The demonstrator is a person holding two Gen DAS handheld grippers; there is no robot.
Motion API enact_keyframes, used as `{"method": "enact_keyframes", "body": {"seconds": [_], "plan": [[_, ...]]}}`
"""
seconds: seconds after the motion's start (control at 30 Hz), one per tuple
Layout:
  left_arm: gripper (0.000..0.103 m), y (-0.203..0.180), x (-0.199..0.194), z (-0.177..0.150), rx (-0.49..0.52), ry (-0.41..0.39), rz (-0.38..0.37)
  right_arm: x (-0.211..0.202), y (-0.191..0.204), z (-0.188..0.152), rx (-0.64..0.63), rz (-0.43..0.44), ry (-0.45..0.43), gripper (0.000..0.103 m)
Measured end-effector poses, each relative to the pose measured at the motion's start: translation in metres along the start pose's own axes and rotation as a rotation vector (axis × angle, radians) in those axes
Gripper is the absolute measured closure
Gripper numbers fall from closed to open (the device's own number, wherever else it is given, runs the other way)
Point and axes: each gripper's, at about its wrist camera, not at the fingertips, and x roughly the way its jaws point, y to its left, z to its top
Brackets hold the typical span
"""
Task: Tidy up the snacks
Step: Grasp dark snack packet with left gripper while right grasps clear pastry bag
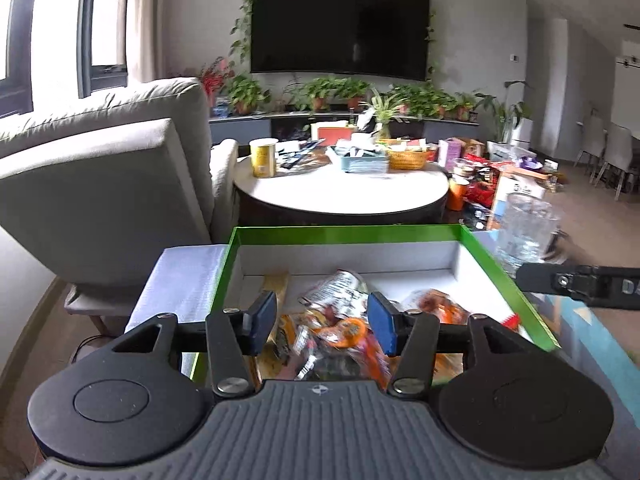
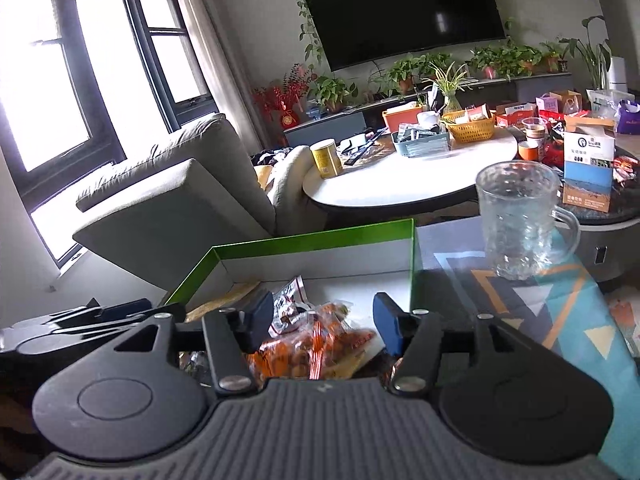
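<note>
Both grippers, left [image 1: 322, 322] and right [image 2: 324, 318], hover released over the green-rimmed box [image 1: 348, 234], fingers gripping nothing; the snack packets [image 1: 336, 332] lie heaped inside it.

The left claw [image 1: 322, 326] pointed forward and somewhat downward, its blue pads [image 1: 382, 326] parted with nothing pinched between them. The right claw [image 2: 324, 322] sat alongside at a similar downward tilt, its pads [image 2: 387, 324] likewise spread apart and gripping nothing.
</note>
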Motion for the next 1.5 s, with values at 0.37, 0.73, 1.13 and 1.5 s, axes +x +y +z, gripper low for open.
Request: {"method": "enact_keyframes", "body": {"seconds": [0.37, 0.73, 1.13, 1.5], "plan": [[0.053, -0.036, -0.011, -0.037, 0.077, 0.114, -0.140, -0.033, -0.023, -0.018, 0.023, -0.079, -0.003, 0.042], [0.053, -0.041, 0.016, -0.061, -0.041, 0.186, -0.029, -0.045, -0.039, -0.035, 0.046, -0.123, 0.028, 0.042], [0.051, -0.056, 0.024, -0.068, -0.023, 0.216, -0.009, -0.028, -0.040, -0.074, -0.030, -0.142, 0.127, 0.042], [0.047, -0.060, 0.025, -0.068, -0.026, 0.181, -0.007, -0.027, -0.046, -0.079, 0.002, -0.148, 0.155, 0.042]]}}
